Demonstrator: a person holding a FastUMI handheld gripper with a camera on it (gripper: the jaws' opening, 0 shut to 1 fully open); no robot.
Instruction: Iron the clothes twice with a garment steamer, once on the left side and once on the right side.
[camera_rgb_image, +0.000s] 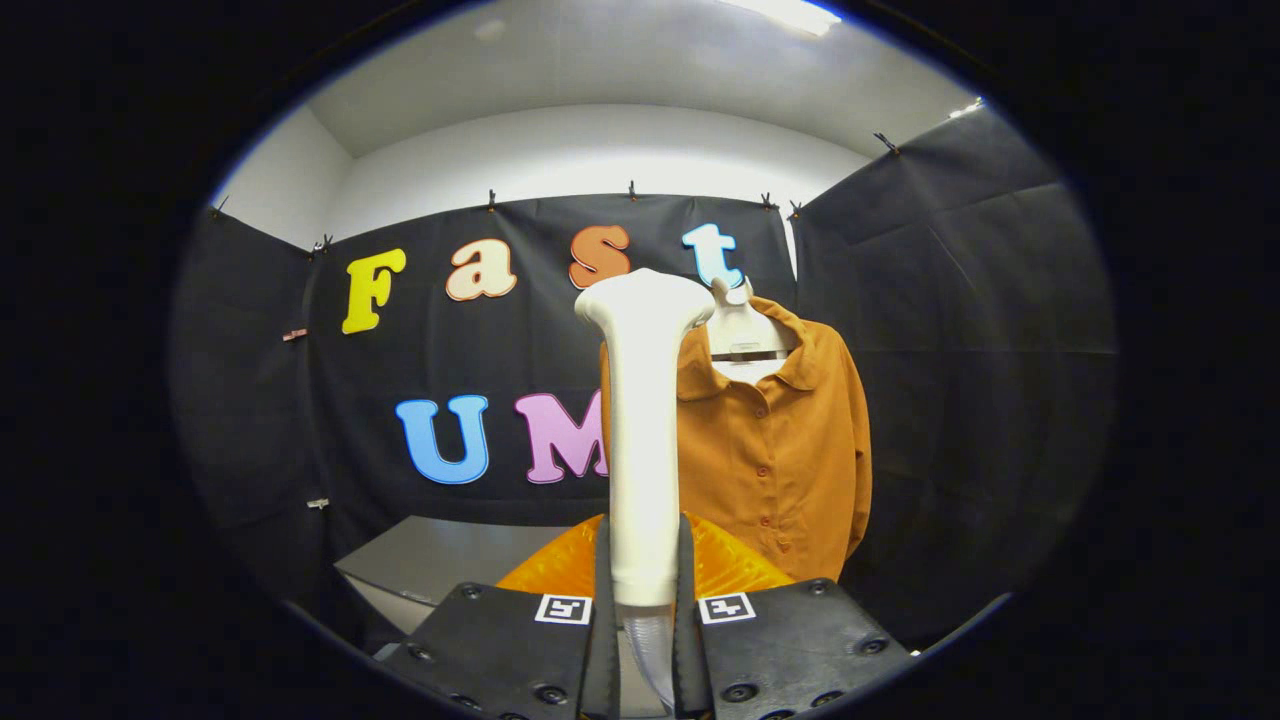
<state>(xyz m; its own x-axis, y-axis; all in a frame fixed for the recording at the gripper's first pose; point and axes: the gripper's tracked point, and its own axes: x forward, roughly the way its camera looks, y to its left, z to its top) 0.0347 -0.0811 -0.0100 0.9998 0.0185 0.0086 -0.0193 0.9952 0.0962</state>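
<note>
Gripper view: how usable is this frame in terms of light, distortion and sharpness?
Gripper view: strong fisheye bending, so the wall cloth and ceiling lines curve; a ceiling lamp blows out above; the white steamer, clamped between the gripper fingers, is bright with soft edges; the orange shirt on its hanger beyond is evenly lit, buttons readable; the grey table sits dim.

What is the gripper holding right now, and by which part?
The gripper is shut on the garment steamer, both fingers clamping the lower end of its white handle. The steamer stands upright, its head level with the collar of the orange shirt beyond.
</note>
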